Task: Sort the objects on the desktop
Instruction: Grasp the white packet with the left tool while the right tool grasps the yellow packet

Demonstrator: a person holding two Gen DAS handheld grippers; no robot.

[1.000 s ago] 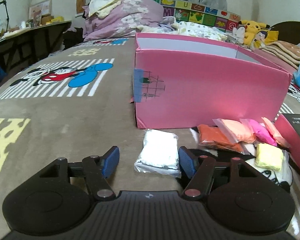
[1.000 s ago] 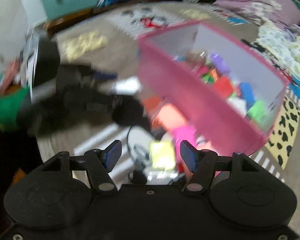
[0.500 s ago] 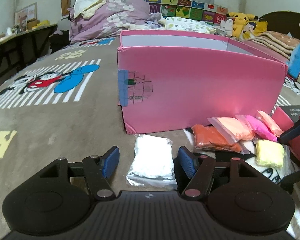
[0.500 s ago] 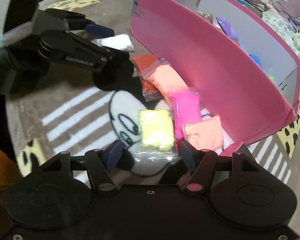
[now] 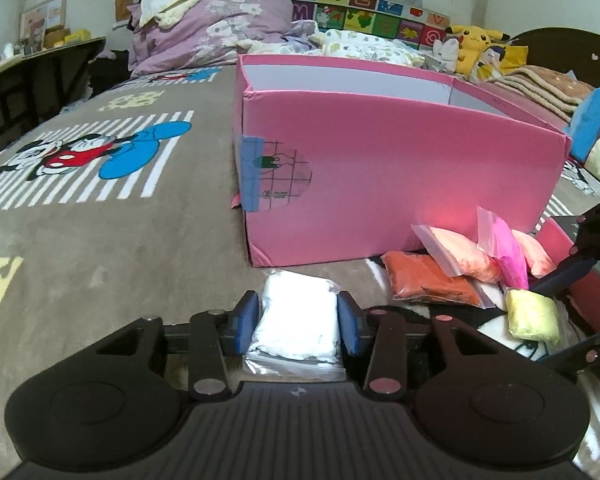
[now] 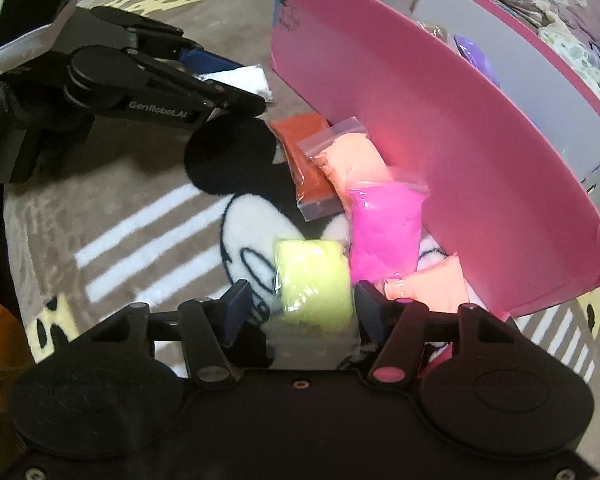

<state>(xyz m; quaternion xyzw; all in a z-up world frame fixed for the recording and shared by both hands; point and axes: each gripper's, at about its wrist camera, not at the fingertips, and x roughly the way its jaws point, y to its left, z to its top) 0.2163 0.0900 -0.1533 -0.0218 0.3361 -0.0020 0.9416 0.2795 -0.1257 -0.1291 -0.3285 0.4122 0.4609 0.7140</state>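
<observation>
On the cartoon-print blanket (image 5: 100, 248), left of the pink box (image 5: 400, 184), the left gripper (image 5: 298, 322) had its fingers closed on the white bag (image 5: 296, 316), both blue pads pressed into its sides; the bag was not yet lifted. Risk: the soft filling could squeeze out of the pinch, or the slack plastic alone could stay gripped, dropping the bag short of the box. The left gripper was angled moderately downward, aimed toward the near box wall.

Right of this lay the orange bag (image 6: 306, 152), the peach bag (image 6: 356, 164) and the magenta bag (image 6: 384, 228), overlapping against the box.

Further right, the right gripper (image 6: 300, 312) pointed steeply down. Its fingers had just been closing around the yellow bag (image 6: 314, 280); one pad was near or touching, the other showed a gap, so no grip yet. Risk: closing off-centre could push the bag sideways into the magenta bag.
</observation>
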